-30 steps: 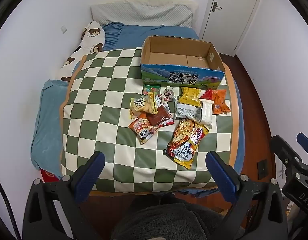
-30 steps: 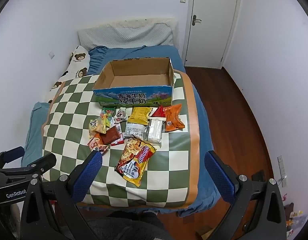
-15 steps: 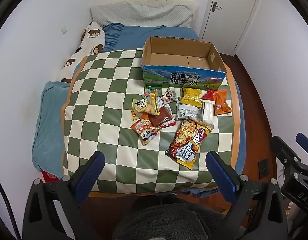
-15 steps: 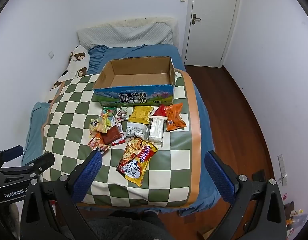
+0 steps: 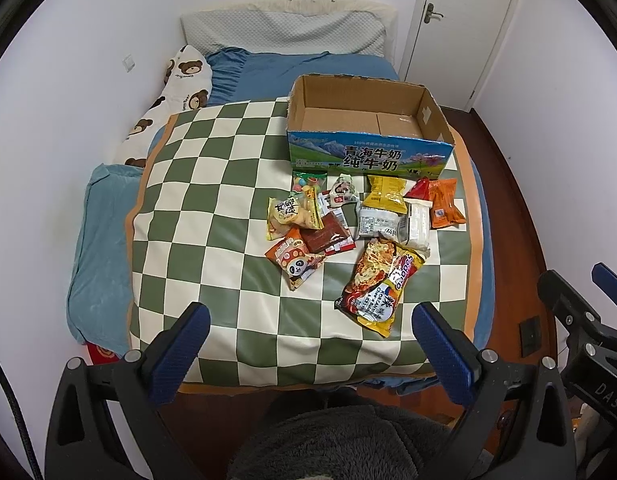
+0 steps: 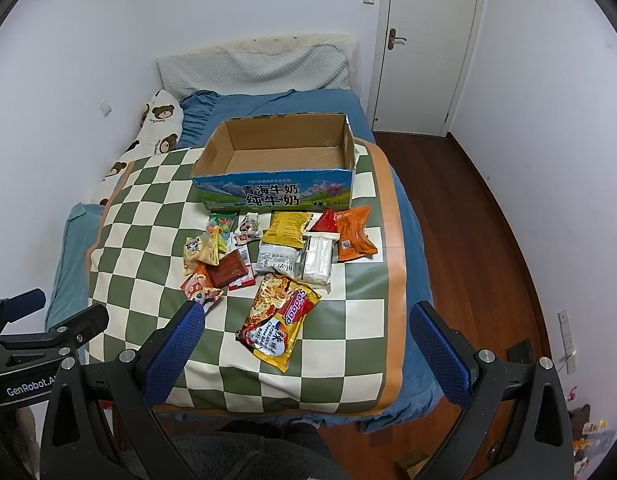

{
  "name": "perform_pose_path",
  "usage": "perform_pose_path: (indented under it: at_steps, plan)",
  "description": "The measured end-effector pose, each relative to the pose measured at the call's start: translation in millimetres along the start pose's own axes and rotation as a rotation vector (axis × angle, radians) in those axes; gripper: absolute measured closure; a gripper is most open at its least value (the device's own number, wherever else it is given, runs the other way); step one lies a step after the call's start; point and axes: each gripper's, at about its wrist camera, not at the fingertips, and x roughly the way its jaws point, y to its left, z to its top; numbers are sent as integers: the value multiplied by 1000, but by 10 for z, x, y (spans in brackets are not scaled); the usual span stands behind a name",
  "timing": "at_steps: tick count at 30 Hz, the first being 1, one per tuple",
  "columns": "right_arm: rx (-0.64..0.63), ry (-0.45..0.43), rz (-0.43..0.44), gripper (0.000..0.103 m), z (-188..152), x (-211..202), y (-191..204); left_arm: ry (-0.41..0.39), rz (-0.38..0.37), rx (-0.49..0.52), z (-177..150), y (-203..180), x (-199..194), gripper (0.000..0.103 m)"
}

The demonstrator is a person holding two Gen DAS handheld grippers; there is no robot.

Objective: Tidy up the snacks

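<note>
We hold the left claw point(image 5: 308, 334) and the right claw point(image 6: 306, 332) above the near edge of the bed point(image 5: 108, 240), both with fingers spread wide and empty. The snacks point(image 5: 364, 220) lie in a loose cluster on the checkered blanket point(image 5: 204, 200), well beyond both claws. The noodle packet point(image 6: 282, 320) is nearest us. Just past the cluster stands the open cardboard box point(image 5: 368, 158), nothing inside it.

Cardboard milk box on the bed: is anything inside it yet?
The cardboard milk box shows only bare brown floor and flaps; no snack lies inside. Its near wall hides a thin strip of floor behind it. All packets, like the noodle packet, lie outside.
</note>
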Motion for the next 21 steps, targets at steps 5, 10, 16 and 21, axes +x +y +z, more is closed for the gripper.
perform_pose_path:
  at_steps: [5,10,16,21]
  plan:
    - [0,2,1,0,7,-13,9,-5,0,4,11,36,-30,0]
    - [0,0,1,0,10,-11,1,-10,2,7,11,19,-66,0]
    - [0,-8,-3,0,32,-43,26,-10,4,11,19,0,-64,0]
    - [1,-8,-2,0,45,-47,39,-12,7,9,23,-24,-70,0]
